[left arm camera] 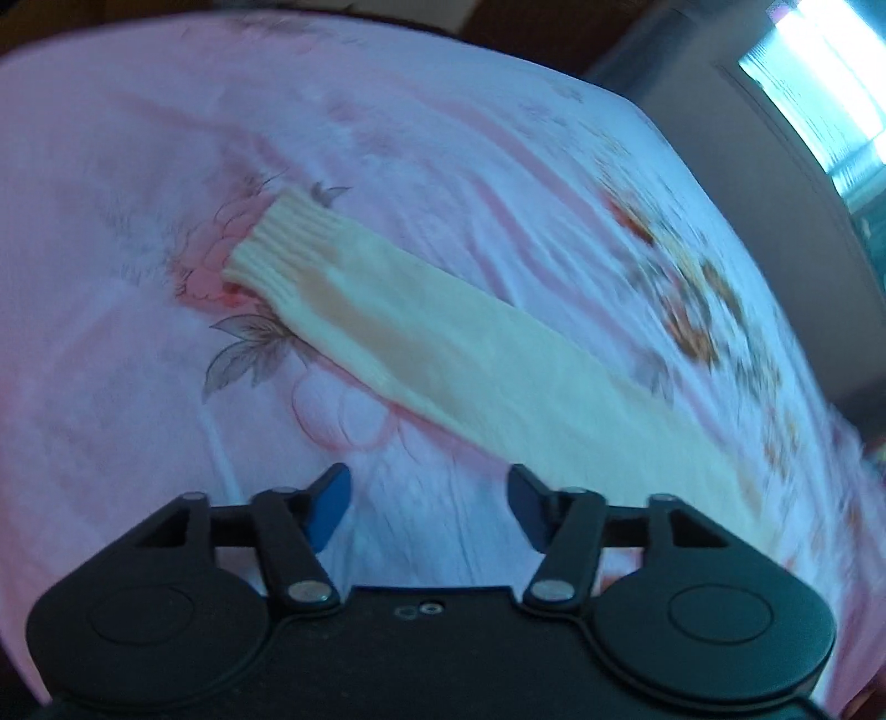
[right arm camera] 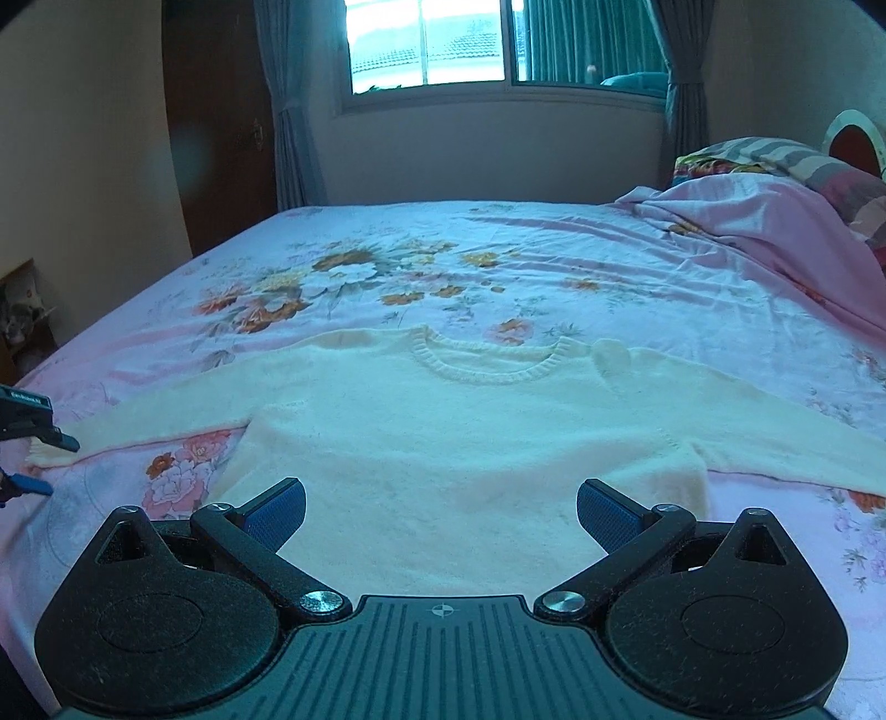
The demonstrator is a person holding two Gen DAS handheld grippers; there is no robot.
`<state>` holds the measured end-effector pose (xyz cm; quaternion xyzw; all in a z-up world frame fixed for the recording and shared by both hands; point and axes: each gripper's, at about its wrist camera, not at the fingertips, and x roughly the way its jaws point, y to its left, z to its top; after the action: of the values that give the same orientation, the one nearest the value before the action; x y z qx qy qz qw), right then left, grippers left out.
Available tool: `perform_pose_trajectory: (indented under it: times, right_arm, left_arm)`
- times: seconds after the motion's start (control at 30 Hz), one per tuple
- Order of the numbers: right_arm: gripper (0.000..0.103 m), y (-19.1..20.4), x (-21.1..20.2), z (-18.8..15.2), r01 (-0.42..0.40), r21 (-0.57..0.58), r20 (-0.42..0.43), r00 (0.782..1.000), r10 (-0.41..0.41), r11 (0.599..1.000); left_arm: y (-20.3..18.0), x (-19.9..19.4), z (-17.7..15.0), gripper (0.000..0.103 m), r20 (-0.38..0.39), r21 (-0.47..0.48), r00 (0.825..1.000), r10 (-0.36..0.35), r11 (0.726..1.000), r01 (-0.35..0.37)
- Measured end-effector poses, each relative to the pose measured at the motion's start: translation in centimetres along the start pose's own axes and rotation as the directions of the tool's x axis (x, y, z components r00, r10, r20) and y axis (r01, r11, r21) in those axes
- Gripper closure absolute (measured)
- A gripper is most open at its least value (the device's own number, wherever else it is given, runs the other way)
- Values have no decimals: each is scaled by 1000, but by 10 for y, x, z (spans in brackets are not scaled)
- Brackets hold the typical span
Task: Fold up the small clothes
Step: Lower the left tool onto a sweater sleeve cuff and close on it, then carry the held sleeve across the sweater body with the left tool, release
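While the cream sweater (right arm camera: 443,432) lies flat and face up on the floral bed sheet (right arm camera: 637,266), its neckline points toward the window (right arm camera: 432,44) and both sleeves spread outward. One sleeve (left arm camera: 421,338) runs diagonally across the sheet in the left wrist view, its ribbed cuff farthest from the sweater's body. Just short of that sleeve hovers the left gripper (left arm camera: 429,507), fingers released and holding nothing. Over the sweater's hem hangs the right gripper (right arm camera: 441,512), fingers spread wide and empty. Beyond the sweater's other sleeve, a pink blanket (right arm camera: 775,216) is bunched beside a striped pillow (right arm camera: 775,152).
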<state>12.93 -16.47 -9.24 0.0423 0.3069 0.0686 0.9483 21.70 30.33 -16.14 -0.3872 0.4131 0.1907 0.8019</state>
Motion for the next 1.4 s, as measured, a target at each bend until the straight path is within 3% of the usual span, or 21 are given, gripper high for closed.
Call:
perform_pose_trajectory:
  times: [0.1, 0.3, 0.43, 0.47, 0.53, 0.6, 0.67, 0.7, 0.77, 0.8, 0.93, 1.03, 1.1, 1.17, 1.23, 1.3, 1.4]
  right_arm:
    - [0, 3, 7, -2, 1, -6, -16, 1000, -1, 1000]
    - [0, 5, 19, -7, 9, -26, -54, 998, -11, 1000]
    - [0, 3, 25, -9, 14, -17, -75, 997, -15, 1000]
    - [0, 3, 26, -8, 14, -13, -78, 997, -15, 1000]
    - [0, 1, 28, -7, 14, -6, -82, 997, -15, 1000]
    - [0, -4, 31, -6, 11, 17, -88, 996, -10, 1000]
    - [0, -11, 34, -4, 14, 43, -91, 996, -10, 999]
    - [0, -15, 35, -3, 18, 55, -91, 996, -13, 998]
    - [0, -23, 36, -1, 27, 77, -81, 996, -21, 997]
    - [0, -27, 37, 0, 33, 86, -77, 997, -26, 996]
    - [0, -42, 36, 2, 51, 110, -68, 997, -43, 993]
    - [0, -55, 32, -1, 67, 131, -68, 996, -59, 989]
    - [0, -64, 31, -5, 83, 141, -79, 994, -72, 987]
    - [0, -73, 30, -8, 98, 150, -93, 992, -85, 984]
    - [0, -82, 30, -10, 110, 162, -107, 990, -93, 981]
    - [0, -89, 31, -10, 105, 165, -116, 989, -87, 981]
    - [0, -95, 35, -9, 98, 154, -110, 991, -82, 983]
  left_arm:
    - [21, 13, 11, 60, 6, -126, 998, -55, 990, 56]
    - [51, 35, 31, 62, 69, -307, 985, -160, 936, 174]
    - [62, 46, 41, 93, 117, -381, 982, -151, 906, 185]
    - [62, 47, 40, 95, 125, -382, 982, -144, 906, 182]
    - [48, 43, 41, 96, 149, -324, 984, -99, 935, 143]
    - [19, 30, 42, 96, 205, -186, 976, -72, 976, 111]
    - [-23, 13, 42, 96, 269, 0, 958, -97, 995, 100]
    - [-48, 5, 38, 96, 288, 98, 949, -131, 989, 107]
    - [-99, -7, 26, 96, 283, 272, 933, -222, 952, 143]
    - [-125, -12, 16, 96, 268, 354, 925, -270, 920, 167]
    - [-219, -18, -51, 96, 131, 587, 895, -427, 761, 277]
    - [-271, -4, -114, 96, -14, 668, 878, -478, 649, 364]
    - [-299, 16, -158, 96, -110, 732, 884, -454, 565, 381]
    - [-311, 42, -199, 84, -204, 775, 909, -363, 507, 377]
    - [-314, 63, -226, 81, -275, 818, 925, -263, 443, 368]
    - [-306, 65, -232, 83, -284, 832, 932, -223, 427, 356]
    - [-289, 41, -212, 68, -262, 809, 925, -275, 460, 366]
